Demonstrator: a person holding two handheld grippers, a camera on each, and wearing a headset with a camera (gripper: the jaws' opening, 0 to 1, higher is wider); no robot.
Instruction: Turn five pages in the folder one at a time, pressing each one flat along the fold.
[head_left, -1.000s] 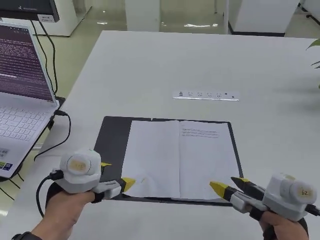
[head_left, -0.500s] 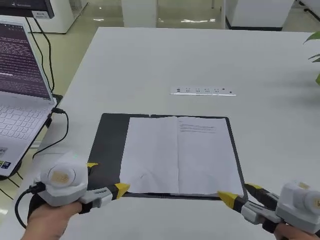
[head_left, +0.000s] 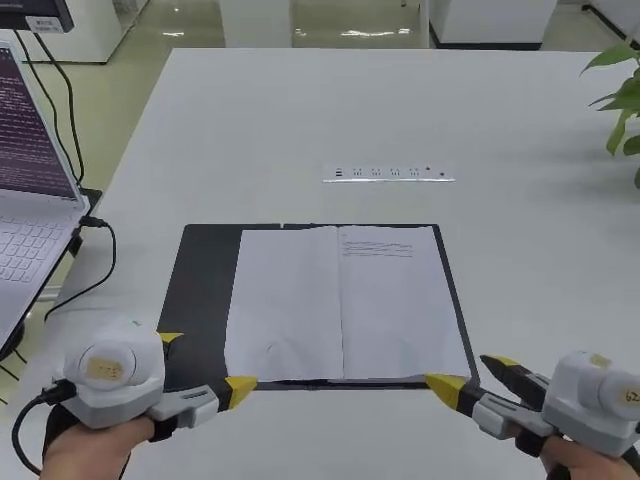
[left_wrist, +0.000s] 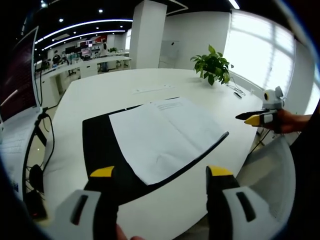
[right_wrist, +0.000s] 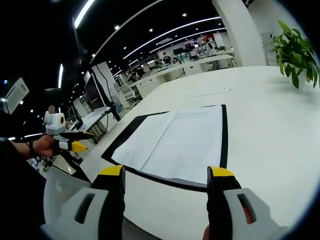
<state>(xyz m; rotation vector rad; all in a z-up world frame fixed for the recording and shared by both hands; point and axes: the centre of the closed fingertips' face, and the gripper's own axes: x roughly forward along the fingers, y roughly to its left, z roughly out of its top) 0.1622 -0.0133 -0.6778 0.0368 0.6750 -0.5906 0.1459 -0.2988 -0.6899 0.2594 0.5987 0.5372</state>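
The folder (head_left: 205, 300) lies on the table (head_left: 300, 110), power strip (head_left: 388, 174) behind it, laptop (head_left: 25, 200) to its left.

Seen from beside the desk, the two handheld tools look alike. The left gripper (head_left: 205, 363) and the right gripper (head_left: 472, 376) each have a pale grey plastic body swelling into a rounded housing. On top of each housing is a small yellowish label, its print too small to read. Their fingers (left_wrist: 105, 195) are grey with a dark slot, black along the inner faces, and capped in bright yellow. A black cable (head_left: 16, 432) loops from the back of the left one.
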